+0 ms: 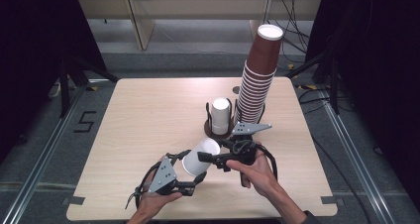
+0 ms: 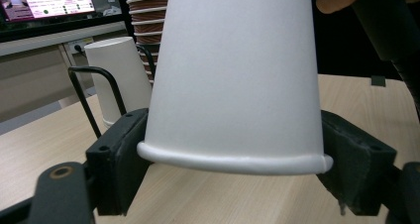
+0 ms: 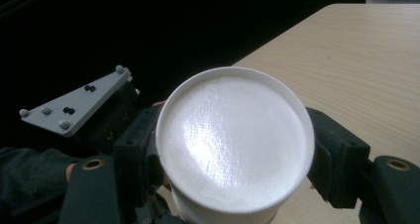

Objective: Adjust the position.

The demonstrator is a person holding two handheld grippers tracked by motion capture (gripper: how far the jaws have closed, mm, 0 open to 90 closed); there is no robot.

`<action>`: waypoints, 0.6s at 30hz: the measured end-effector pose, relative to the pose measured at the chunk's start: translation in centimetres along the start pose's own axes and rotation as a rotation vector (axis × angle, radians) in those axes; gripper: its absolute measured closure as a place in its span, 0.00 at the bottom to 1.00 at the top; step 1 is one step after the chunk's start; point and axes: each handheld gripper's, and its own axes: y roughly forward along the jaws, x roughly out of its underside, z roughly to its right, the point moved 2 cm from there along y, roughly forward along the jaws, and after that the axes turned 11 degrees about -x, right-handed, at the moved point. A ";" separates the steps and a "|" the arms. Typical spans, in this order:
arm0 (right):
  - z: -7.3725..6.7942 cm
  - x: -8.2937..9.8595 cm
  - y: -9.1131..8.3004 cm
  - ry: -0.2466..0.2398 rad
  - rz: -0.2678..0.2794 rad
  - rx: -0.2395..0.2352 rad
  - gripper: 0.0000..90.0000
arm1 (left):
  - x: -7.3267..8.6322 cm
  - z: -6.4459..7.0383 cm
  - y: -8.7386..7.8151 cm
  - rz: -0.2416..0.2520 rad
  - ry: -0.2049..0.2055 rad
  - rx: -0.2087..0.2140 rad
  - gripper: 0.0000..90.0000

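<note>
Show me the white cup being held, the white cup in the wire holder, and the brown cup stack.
held white cup (image 1: 197, 159), high view, on its side wall
cup in the wire holder (image 1: 220, 116), high view, on its side wall
brown cup stack (image 1: 257, 87), high view, on the stacked rims halfway up

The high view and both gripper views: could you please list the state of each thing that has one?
White paper cup: tilted, held above the table between both grippers.
Left gripper: shut on the cup's rim end.
Right gripper: shut on the cup's base end.
Second white cup: upside down in the wire holder.
Brown cup stack: upside down, leaning.
</note>
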 end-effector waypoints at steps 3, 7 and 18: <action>0.1 0.0 -0.2 0.002 -0.007 -0.009 0.35 | 0.0 -0.2 -0.1 -0.002 0.005 0.013 0.25; 0.2 0.0 -0.3 -0.008 -0.034 -0.001 0.31 | 0.0 -0.4 -0.2 -0.026 0.015 0.038 0.27; 0.3 -0.5 -1.6 -0.103 -0.142 0.037 0.23 | 0.0 -0.5 -0.4 -0.136 0.057 0.100 0.28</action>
